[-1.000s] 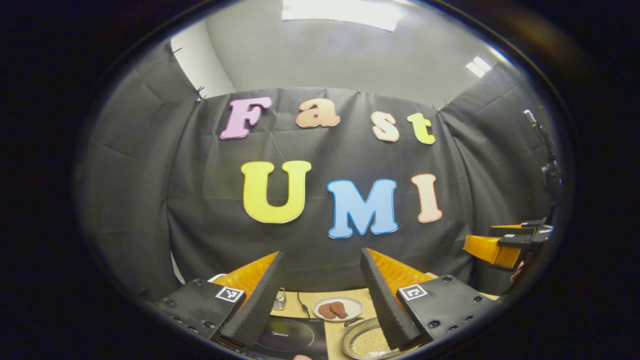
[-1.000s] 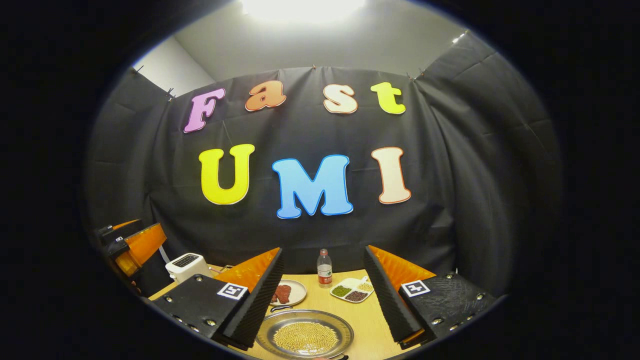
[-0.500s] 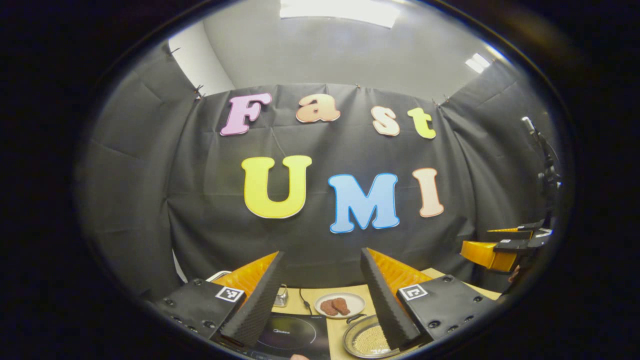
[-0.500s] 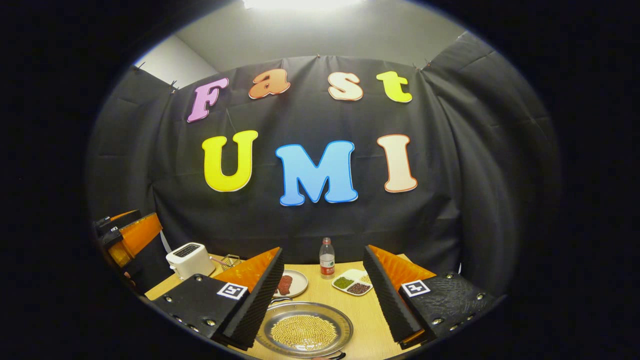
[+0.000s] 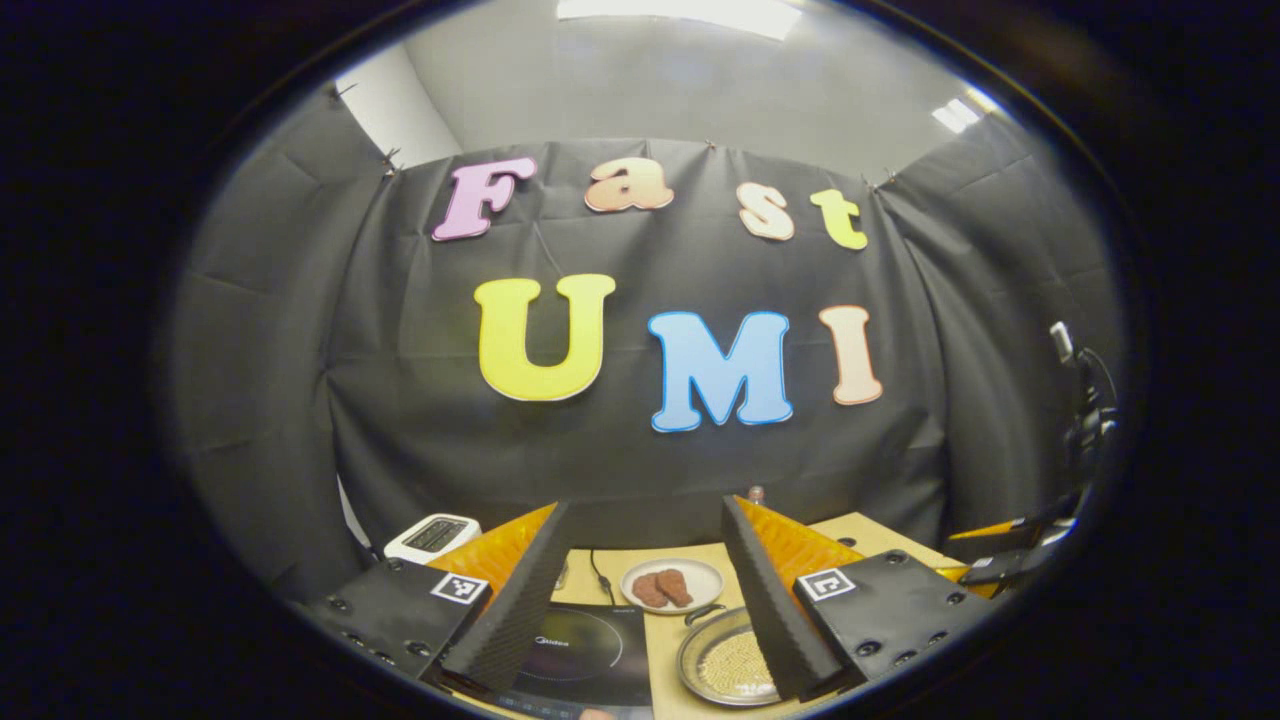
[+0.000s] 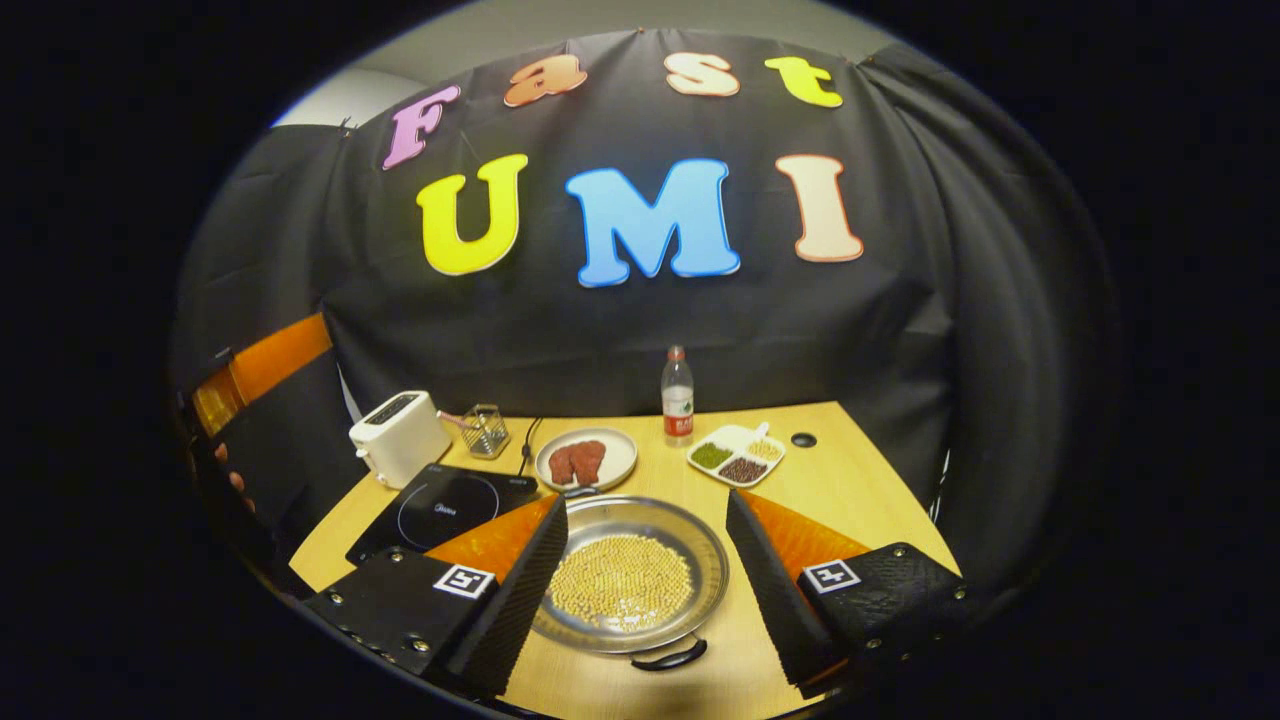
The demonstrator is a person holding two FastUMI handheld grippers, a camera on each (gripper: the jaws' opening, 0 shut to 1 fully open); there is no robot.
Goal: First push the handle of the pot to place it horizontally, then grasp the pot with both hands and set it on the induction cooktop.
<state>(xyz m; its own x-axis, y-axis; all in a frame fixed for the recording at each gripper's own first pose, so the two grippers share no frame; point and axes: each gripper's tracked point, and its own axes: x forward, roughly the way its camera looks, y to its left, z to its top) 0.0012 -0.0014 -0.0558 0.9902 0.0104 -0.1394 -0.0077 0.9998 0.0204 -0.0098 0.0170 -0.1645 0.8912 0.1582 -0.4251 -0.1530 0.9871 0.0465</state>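
Observation:
The pot (image 6: 630, 578) is a shallow steel pan of yellow beans on the wooden table, with one dark handle (image 6: 670, 657) at its near side and another (image 6: 578, 491) at its far side. My right gripper (image 6: 645, 503) hangs open above it, one finger over each side of the pan. To the pot's left lies the black induction cooktop (image 6: 440, 505). In the left gripper view my left gripper (image 5: 644, 505) is open and high above the cooktop (image 5: 590, 655), with the pot (image 5: 730, 665) at lower right behind its right finger.
A white toaster (image 6: 398, 450) and a small wire holder (image 6: 485, 430) stand behind the cooktop. A plate of meat (image 6: 585, 460), a water bottle (image 6: 677, 395) and a divided dish (image 6: 735, 455) sit behind the pot. The left gripper (image 6: 240, 380) shows at the left edge.
Both views have tipped down toward the table. The right gripper dropped and tilted most, so the pot and cooktop now lie large between and beside its fingers. Both grippers stayed open.

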